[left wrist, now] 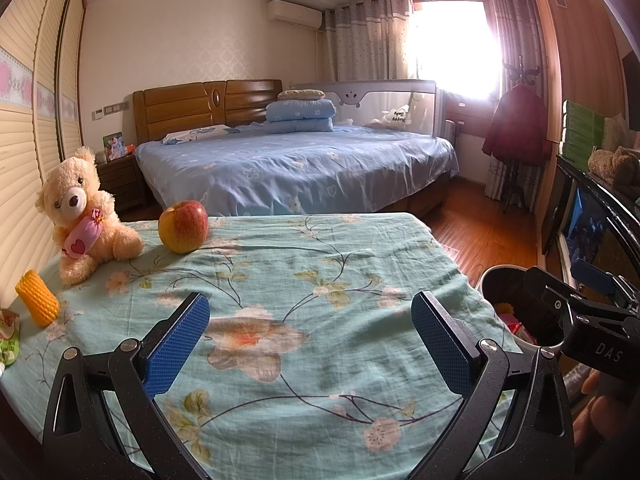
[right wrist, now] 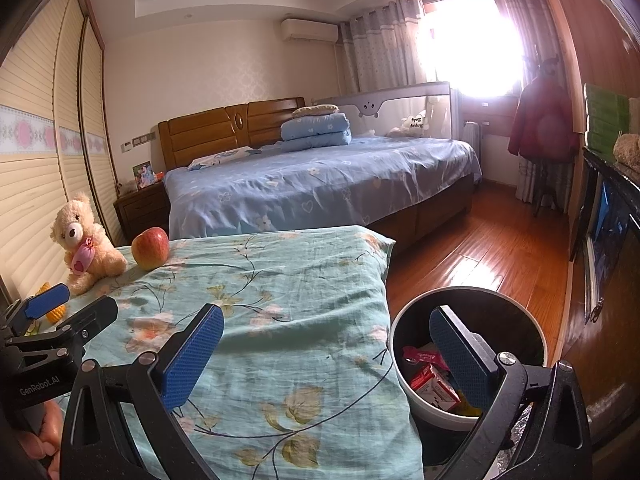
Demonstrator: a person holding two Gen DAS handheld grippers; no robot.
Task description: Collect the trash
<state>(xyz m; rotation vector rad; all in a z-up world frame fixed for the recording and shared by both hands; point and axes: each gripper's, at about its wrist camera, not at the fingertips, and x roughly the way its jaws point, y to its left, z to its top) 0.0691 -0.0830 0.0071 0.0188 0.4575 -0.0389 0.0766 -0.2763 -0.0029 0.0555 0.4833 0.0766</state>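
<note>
My left gripper is open and holds nothing, hovering over the table's teal floral cloth. A crumpled green and red wrapper lies at the cloth's far left edge, mostly cut off. My right gripper is open too, one finger over the cloth, the other over the round bin. Inside the bin lie a red carton and a pink wrapper. In the left wrist view the right gripper hides part of the bin. The left gripper shows at the right wrist view's left.
A teddy bear, an apple and a yellow toy corn cob stand along the table's left and far side. Beyond lies a large bed. Wooden floor runs right of the table, with a dark cabinet at the right wall.
</note>
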